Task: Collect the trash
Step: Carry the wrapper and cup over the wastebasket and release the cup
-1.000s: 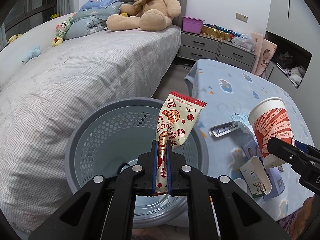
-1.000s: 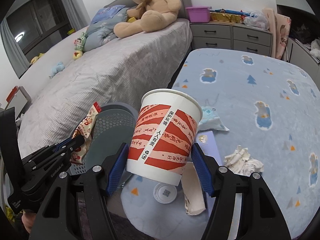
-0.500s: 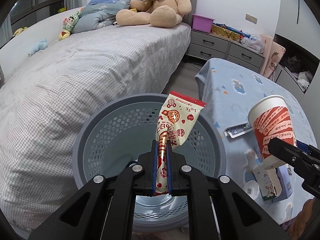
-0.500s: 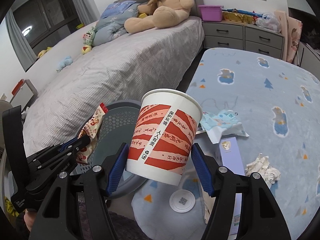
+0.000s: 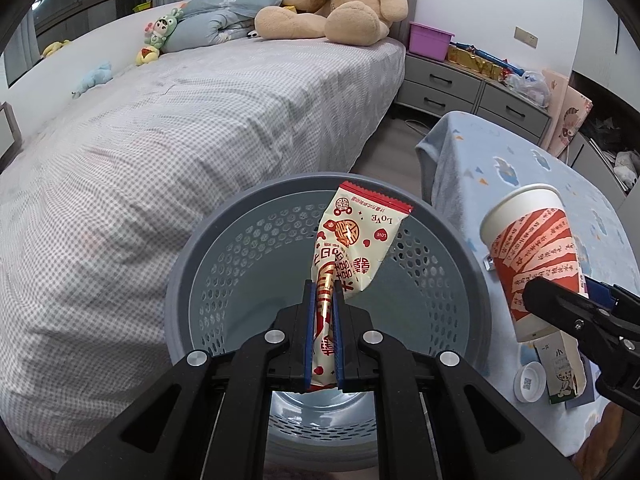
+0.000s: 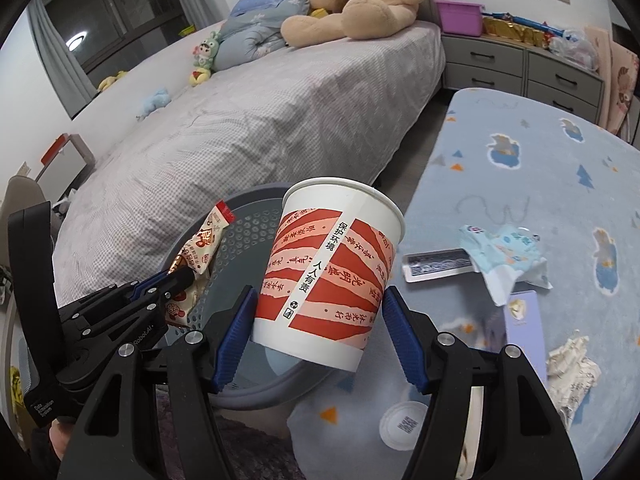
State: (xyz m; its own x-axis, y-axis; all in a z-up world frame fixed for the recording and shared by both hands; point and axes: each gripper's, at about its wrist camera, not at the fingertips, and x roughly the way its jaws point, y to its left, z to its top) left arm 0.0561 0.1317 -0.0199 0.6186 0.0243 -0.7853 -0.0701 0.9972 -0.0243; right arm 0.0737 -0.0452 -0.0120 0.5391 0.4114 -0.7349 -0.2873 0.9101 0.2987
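Writing legible: snack wrapper (image 5: 352, 252) carries "LOVE" beside red double-happiness motifs on cream, with a red serrated top edge. Paper cup (image 6: 328, 276) is white with torn-look red bands and vertical Chinese print, including "保护环境" and "人人有责". The left gripper's body reads "Robot.AI" in the right wrist view. A round white lid (image 6: 402, 426) bears a QR code.

Surroundings: grey perforated bin (image 5: 240, 248) stands on the floor between the bed (image 5: 160, 132) with its checked cover and the table under a blue cartoon-print cloth (image 6: 520, 184). On the cloth lie a dark flat packet (image 6: 436, 266), a crumpled blue wrapper (image 6: 504, 252), a lilac card (image 6: 524, 320), a crumpled paper wad (image 6: 572, 372) and a small carton (image 5: 564, 372). A teddy bear (image 5: 340, 4) sits at the head of the bed.

Left gripper (image 5: 323, 296): jaws clenched on the wrapper's lower end; the wrapper stands up out of the pads, over the bin's open mouth.

Right gripper (image 6: 316, 312): jaws grasping the cup by its lower sides, cup tilted with its mouth up, over the near rim of the bin at the table edge.
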